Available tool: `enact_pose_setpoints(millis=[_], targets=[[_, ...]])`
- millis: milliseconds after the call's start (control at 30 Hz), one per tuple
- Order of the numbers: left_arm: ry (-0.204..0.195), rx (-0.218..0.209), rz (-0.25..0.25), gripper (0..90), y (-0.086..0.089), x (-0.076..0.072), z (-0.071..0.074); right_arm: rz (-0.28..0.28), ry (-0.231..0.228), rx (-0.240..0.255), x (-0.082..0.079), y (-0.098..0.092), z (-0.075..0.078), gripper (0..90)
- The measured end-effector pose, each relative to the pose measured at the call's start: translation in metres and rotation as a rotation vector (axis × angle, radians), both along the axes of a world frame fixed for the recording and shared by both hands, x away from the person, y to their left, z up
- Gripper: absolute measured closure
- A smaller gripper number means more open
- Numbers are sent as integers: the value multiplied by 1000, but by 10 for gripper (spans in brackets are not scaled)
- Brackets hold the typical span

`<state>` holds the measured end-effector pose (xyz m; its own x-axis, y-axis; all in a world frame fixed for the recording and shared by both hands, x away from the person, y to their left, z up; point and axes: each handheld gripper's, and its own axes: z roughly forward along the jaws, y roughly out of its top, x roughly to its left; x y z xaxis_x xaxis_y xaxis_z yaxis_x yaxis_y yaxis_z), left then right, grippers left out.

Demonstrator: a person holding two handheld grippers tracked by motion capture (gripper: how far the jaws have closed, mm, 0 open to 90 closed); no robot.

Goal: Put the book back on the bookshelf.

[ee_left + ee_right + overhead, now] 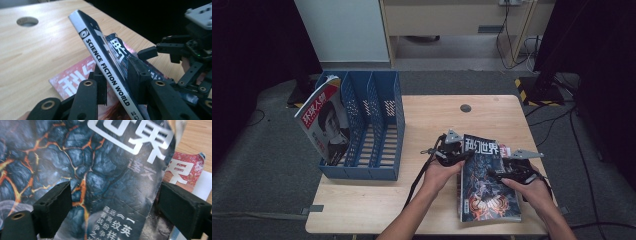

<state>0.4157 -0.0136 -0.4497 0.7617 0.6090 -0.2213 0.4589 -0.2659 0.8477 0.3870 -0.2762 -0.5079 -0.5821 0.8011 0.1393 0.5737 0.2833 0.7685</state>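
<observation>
**Lifting the top magazine by its spine**

The dark-covered magazine (488, 182) lies at the right front of the table (377, 210), on top of a red-covered magazine (72, 81) whose edge peeks out beneath it. Its spine side is tipped up off the pile, so the white strip reading "SCIENCE FICTION WORLD" runs slanting between my jaws in the left gripper view. My left gripper (117, 86) has narrowed onto that spine, one pad on each face, and I judge the grip taken. My right gripper (113, 211) hovers over the cover with its jaws spread wide, the cover's right edge between them, and neither pad seems to press on it.

Well apart, at the table's left, stands the blue file rack (384, 125) with three slots; another magazine (324, 122) with a red title leans in its leftmost slot, and the other two look free.

So I take this as the pick-up step, the book gripped but not yet clear of the pile. Next I would raise it fully, keep the spine from slipping or the loose pages fanning, turn it upright, and carry it left toward a free slot, with my right fingers staying off the cover.
</observation>
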Motion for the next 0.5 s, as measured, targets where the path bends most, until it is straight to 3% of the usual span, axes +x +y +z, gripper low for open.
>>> enact_pose_setpoints(millis=[333,500], targets=[[-63,-7,-36,757,-3,-5,26,24,38,65,11,-13,0,78],[-86,-12,-53,780,-5,-9,35,89,36,109,18,-14,3,103]])
